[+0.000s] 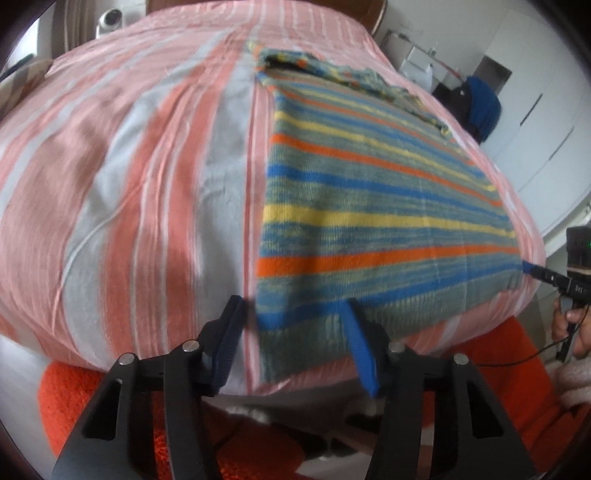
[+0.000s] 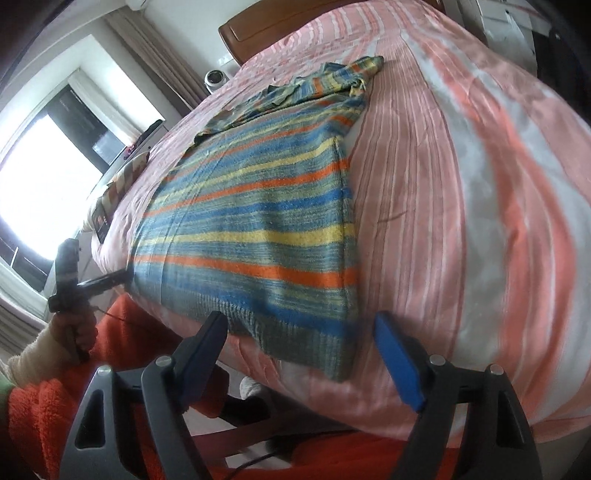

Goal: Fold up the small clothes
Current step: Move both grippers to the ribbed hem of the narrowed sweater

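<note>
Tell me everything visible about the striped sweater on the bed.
The striped sweater is a knit with blue, yellow, orange and grey-green bands and a ribbed hem. It lies flat on the pink striped bedspread, hem toward the near edge, with its far end rumpled and a sleeve bunched up there. Both the left gripper and the right gripper are open at its two near hem corners, neither holding it.

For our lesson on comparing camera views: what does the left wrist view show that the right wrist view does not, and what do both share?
Only the left wrist view shows the white wardrobe doors, a blue chair and the right gripper at the sweater's hem corner. Only the right wrist view shows the window, the wooden headboard and the left gripper at the opposite hem corner. Both show the striped sweater lying flat on the pink striped bedspread, with each gripper's jaws open.
</note>
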Available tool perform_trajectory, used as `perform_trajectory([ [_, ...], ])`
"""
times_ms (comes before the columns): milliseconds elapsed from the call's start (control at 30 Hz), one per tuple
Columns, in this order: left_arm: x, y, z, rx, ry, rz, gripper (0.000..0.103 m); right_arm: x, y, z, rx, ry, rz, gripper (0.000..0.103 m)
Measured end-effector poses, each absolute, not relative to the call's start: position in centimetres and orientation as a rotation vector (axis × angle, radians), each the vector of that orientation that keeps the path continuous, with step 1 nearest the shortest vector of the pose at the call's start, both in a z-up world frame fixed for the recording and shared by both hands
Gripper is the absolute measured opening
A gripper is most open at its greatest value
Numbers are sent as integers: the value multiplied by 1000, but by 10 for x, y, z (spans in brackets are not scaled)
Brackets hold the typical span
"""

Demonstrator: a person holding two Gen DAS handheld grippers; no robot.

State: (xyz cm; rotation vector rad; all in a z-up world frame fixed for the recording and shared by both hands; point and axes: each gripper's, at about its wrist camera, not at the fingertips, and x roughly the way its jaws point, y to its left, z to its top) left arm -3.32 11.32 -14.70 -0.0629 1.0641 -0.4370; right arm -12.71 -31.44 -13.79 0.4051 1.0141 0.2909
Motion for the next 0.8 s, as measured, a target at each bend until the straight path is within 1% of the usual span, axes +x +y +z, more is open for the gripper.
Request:
perform_trajectory([
  [67, -33, 107, -149, -29, 1079, -436, 56, -123, -314, -143, 420, 1030, 290, 76],
  [100, -32, 105, -149, -15, 1082, -433, 57, -121, -313, -145, 423, 1039, 288, 76],
  [133, -32, 103, -149, -6, 1082, -432, 61, -119, -312, -145, 419, 1046, 289, 75],
  [200, -33, 101, -148, -1, 1080, -429, 62, -118, -309, -143, 406, 1056, 289, 75],
  [233, -34, 101, -146, -6, 1077, -426, 64, -118, -308, -141, 394, 1059, 283, 76],
  [267, -35, 102, -145, -15, 1073, -429, 69, -119, -306, -139, 376, 1057, 271, 76],
  [300, -36, 103, -143, -27, 1067, -432, 72, -120, -303, -135, 338, 1049, 247, 76],
  [333, -37, 104, -139, -41, 1057, -429, 76, -122, -298, -129, 290, 1033, 216, 76],
  [367, -38, 104, -134, -50, 1045, -427, 78, -124, -296, -124, 261, 1011, 195, 76],
  [533, -36, 102, -96, -34, 921, -404, 80, -145, -271, -80, 94, 774, 95, 81],
  [600, -37, 103, -81, -52, 872, -404, 87, -153, -260, -66, 42, 707, 87, 83],
  [633, -38, 104, -74, -61, 841, -406, 92, -159, -254, -59, 6, 673, 90, 87],
  [667, -40, 104, -69, -62, 812, -405, 95, -161, -249, -55, -20, 652, 91, 90],
  [733, -42, 102, -66, -51, 778, -394, 95, -165, -237, -51, -77, 625, 99, 92],
  [800, -41, 101, -71, -37, 788, -386, 95, -164, -231, -56, -93, 631, 113, 92],
])
